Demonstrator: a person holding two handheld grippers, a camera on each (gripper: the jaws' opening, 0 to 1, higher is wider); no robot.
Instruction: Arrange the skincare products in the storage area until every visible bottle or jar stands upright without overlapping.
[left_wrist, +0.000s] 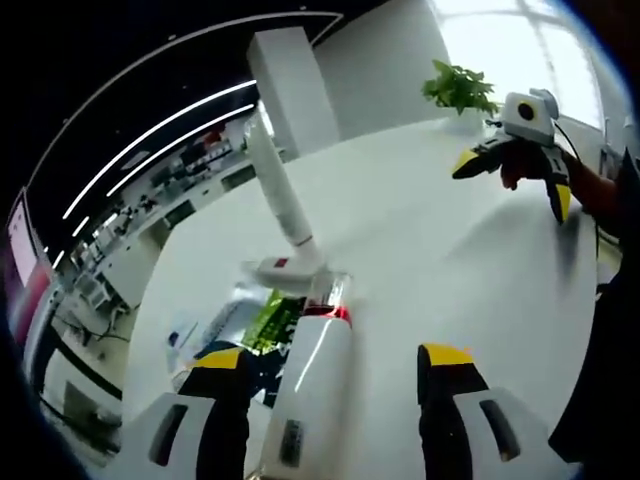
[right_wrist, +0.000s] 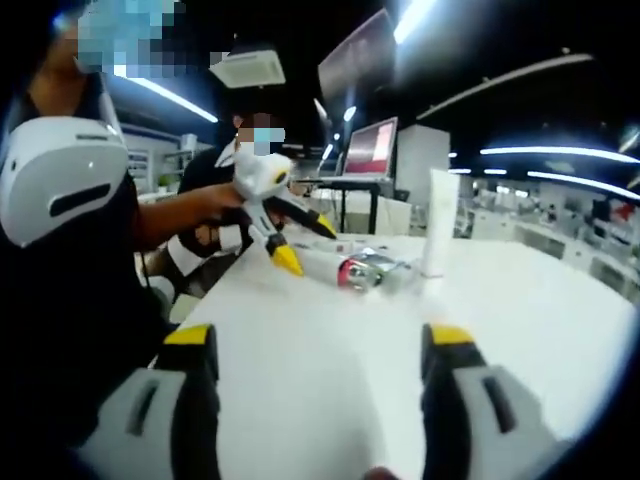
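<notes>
In the left gripper view my left gripper has its yellow-tipped jaws spread wide, and a white bottle with a red band and a clear cap lies between them on the white table. The left jaw looks close against the bottle's side, while the right jaw stands clear of it, so I am not clamping it. Just beyond the cap a tall white tube stands on its flat cap, leaning away in this tilted view. Farther off, to the right, my right gripper hangs above the table in my hand, jaws parted with nothing between them. A green plant sits at the far edge.

In the right gripper view my right gripper is released, its jaws wide apart over bare table. Beyond, my left hand holds the left gripper angled down, its yellow tips at the end of the lying bottle. Near the bottle stands the upright tube. Another person sits behind the table.
</notes>
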